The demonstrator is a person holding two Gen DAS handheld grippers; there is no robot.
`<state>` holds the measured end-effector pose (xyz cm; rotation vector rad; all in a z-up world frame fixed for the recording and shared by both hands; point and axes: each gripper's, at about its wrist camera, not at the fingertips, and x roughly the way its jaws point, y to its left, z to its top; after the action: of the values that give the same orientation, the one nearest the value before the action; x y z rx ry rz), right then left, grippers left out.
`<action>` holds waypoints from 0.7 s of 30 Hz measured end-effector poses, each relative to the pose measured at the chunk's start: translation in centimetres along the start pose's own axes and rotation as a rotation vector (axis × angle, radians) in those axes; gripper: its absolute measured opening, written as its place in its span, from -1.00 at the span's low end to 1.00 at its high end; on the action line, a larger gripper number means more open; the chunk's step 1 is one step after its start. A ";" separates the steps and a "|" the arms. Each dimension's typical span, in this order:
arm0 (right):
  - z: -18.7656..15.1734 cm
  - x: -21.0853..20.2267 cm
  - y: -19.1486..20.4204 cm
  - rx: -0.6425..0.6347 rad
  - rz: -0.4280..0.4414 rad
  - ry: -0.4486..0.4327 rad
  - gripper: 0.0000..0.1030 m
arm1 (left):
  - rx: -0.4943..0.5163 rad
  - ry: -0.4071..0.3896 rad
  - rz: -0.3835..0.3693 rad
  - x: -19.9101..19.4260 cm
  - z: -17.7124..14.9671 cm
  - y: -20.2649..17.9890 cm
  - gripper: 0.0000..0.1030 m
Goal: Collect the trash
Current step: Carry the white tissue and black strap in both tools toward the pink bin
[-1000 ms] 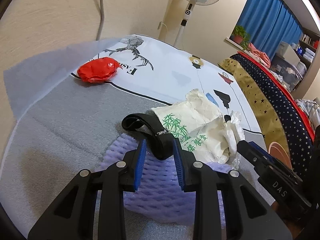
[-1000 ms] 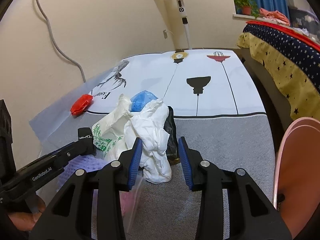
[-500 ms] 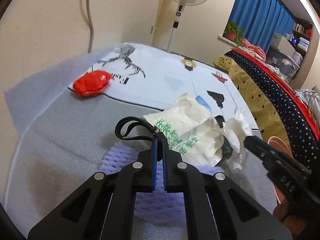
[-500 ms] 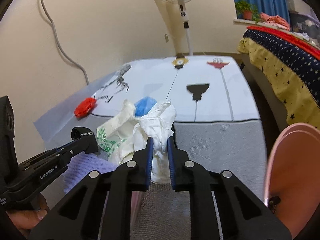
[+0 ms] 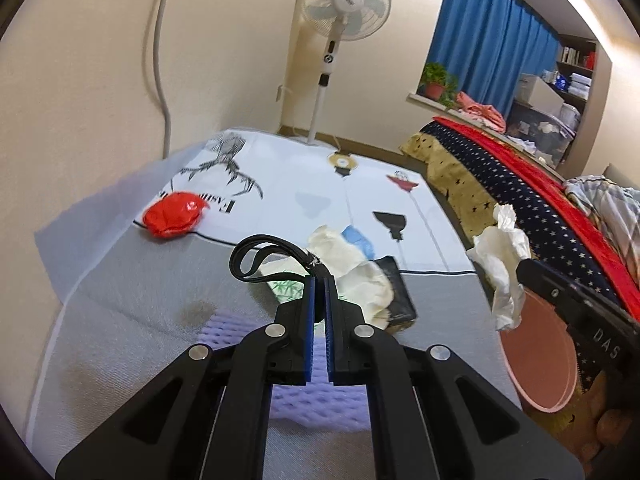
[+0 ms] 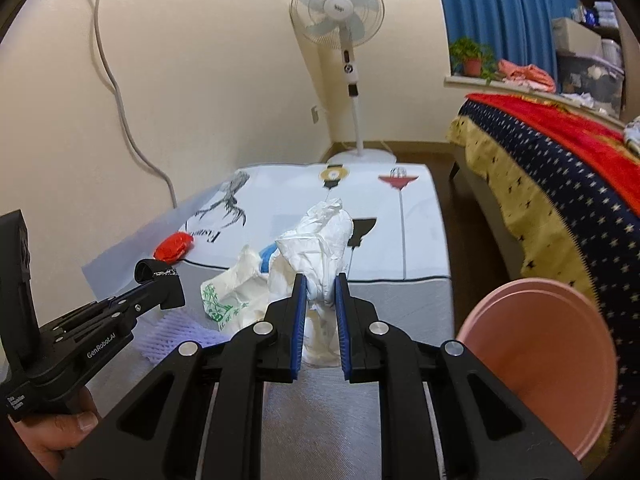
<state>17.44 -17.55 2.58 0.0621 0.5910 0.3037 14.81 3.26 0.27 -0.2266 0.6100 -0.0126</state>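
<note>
Bed (image 6: 560, 168): starred navy, yellow and red cover, at 3 o'clock in the right wrist view.

Table cover (image 5: 120, 320): grey at the near end, white with printed drawings at the far end; it carries all loose trash.

Standing fan (image 6: 338, 12): white, at 12 o'clock beyond the table.

Pink bin (image 6: 548, 360): round, open mouth, at 4 o'clock in the right wrist view, just off the table's edge beside the bed.

Right gripper (image 6: 321, 296): blue pads nipped narrowly on the white crumpled plastic (image 6: 320, 236), which is lifted off the table and stands above the fingertips. In the left wrist view the same wad hangs at 3 o'clock over the bin's rim.

Left gripper (image 5: 318, 280): pads almost together, pinching the black strap (image 5: 256, 252); its loop sticks out toward 11 o'clock, clear of the table.

Cream bag with green print (image 6: 232, 292): lying on the table at 9 o'clock from the right fingertips.

Purple foam net (image 5: 240, 328): flat on the grey cloth beneath the left gripper.

Black packet (image 5: 396, 288): flat, just beside the cream bag at its 3 o'clock.

Red crumpled wrapper (image 5: 173, 214): at 10 o'clock, well apart from the pile.

Blue scrap (image 5: 356, 238): touching the cream bag's far side.
</note>
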 end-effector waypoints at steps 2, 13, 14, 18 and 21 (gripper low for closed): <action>0.4 -1.4 -0.3 -0.003 -0.015 -0.015 -0.71 | 0.008 -0.012 -0.011 -0.7 0.1 -0.4 -0.92; 2.8 -8.1 -3.4 0.021 -0.071 -0.069 -0.71 | 0.052 -0.066 -0.063 -4.1 0.4 -3.0 -0.92; 3.0 -8.7 -3.7 0.020 -0.076 -0.075 -0.71 | 0.059 -0.070 -0.068 -4.3 0.4 -3.4 -0.92; 3.9 -11.4 -4.9 0.001 -0.101 -0.102 -0.71 | 0.083 -0.084 -0.086 -5.2 0.3 -4.9 -0.92; 4.3 -12.8 -5.7 -0.017 -0.119 -0.117 -0.71 | 0.099 -0.092 -0.098 -5.7 0.3 -5.8 -0.92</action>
<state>11.24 -26.72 12.28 0.0274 0.4735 0.1878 10.60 -1.90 4.95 -0.1602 0.5047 -0.1265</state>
